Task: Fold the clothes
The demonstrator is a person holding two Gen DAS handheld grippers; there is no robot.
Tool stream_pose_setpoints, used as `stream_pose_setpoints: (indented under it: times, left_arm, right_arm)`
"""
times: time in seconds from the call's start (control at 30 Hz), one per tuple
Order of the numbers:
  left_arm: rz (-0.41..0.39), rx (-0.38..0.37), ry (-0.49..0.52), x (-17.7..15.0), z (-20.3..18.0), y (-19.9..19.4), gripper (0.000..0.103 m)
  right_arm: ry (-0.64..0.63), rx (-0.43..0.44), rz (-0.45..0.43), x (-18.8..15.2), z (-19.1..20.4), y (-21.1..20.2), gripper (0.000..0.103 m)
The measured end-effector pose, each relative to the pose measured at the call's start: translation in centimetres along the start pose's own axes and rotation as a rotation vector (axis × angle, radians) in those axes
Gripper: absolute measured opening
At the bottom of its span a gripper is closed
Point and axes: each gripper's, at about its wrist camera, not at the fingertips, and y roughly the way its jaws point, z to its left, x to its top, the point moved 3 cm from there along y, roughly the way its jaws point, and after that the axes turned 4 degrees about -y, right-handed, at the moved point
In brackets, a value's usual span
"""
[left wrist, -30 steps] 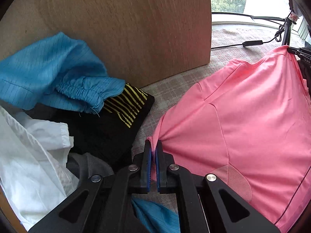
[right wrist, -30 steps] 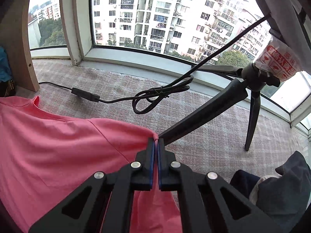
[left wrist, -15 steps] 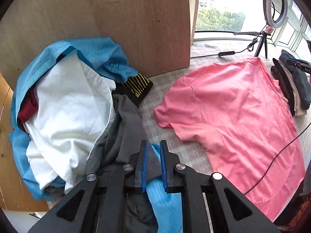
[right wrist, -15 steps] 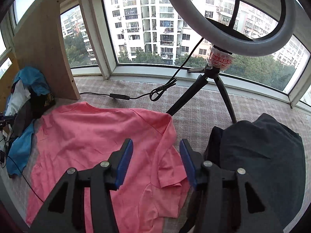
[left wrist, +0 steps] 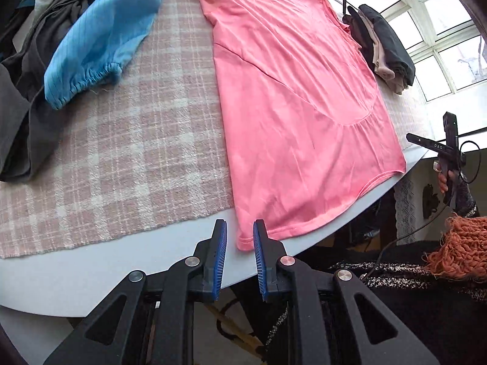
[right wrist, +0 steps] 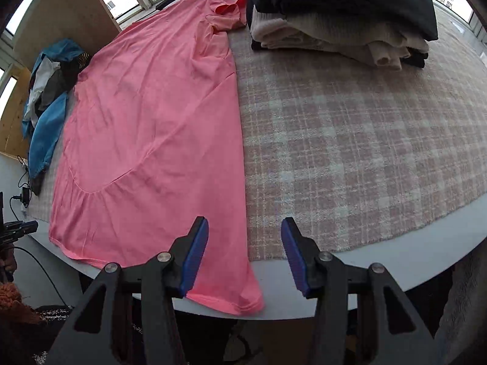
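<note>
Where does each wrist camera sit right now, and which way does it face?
Left wrist: on the left gripper, open, aimed down at the pink cotton T-shirt's near-left hem corner; a hand shows far right.
Right wrist: on the right gripper, open, above the near-right hem corner.
Shared: pink T-shirt, folded dark-and-cream clothes stack, checked pink blanket.

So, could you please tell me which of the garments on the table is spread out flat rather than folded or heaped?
The pink T-shirt. It lies flat between the heaped blue garment and the folded stack.
</note>
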Motion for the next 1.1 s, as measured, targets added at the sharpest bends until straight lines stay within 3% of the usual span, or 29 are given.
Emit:
stream_pose_setpoints:
  times: [0.07,0.23,0.33,0.43,0.6,0.67,0.7,0.97,1.1]
  left_arm:
    - [0.003,0.014,0.008,-0.5,-0.9,1.2,0.027]
    - [0.006,0.064,0.001,-0.9,-1.8,3.6,0.028]
    - [-0.024,0.081,-0.016,-1.0,-1.8,4.1,0.02]
    - [-0.028,0.062,-0.03,-1.2,-1.9,4.0,0.004]
    - [-0.052,0.072,-0.025,-1.5,-2.5,3.5,0.002]
    - [-0.061,0.079,-0.024,-1.6,-2.7,3.2,0.002]
    - [-0.067,0.082,-0.024,-1.6,-2.7,2.7,0.002]
    - [-0.135,0.137,0.002,-2.6,-2.7,-4.5,0.001]
    - [-0.088,0.146,0.013,-3.5,-2.5,-2.4,0.001]
  right_arm:
    - [0.003,0.003,0.001,-1.2,-0.5,0.7,0.049]
    - [-0.022,0.043,0.02,-2.9,-1.1,0.6,0.049]
    - [-0.042,0.058,0.038,-3.7,-1.1,1.0,0.05]
    - [-0.075,0.08,0.046,-4.4,-0.5,1.3,0.05]
    - [-0.13,0.083,0.019,-4.5,0.5,1.3,0.049]
    - [-0.143,0.098,0.027,-4.6,0.7,1.3,0.021]
    - [-0.145,0.105,0.035,-4.6,0.8,1.4,0.001]
    - [-0.152,0.215,-0.037,-3.6,2.4,-3.3,0.001]
    - [-0.16,0.178,-0.011,-4.4,2.4,-3.0,0.001]
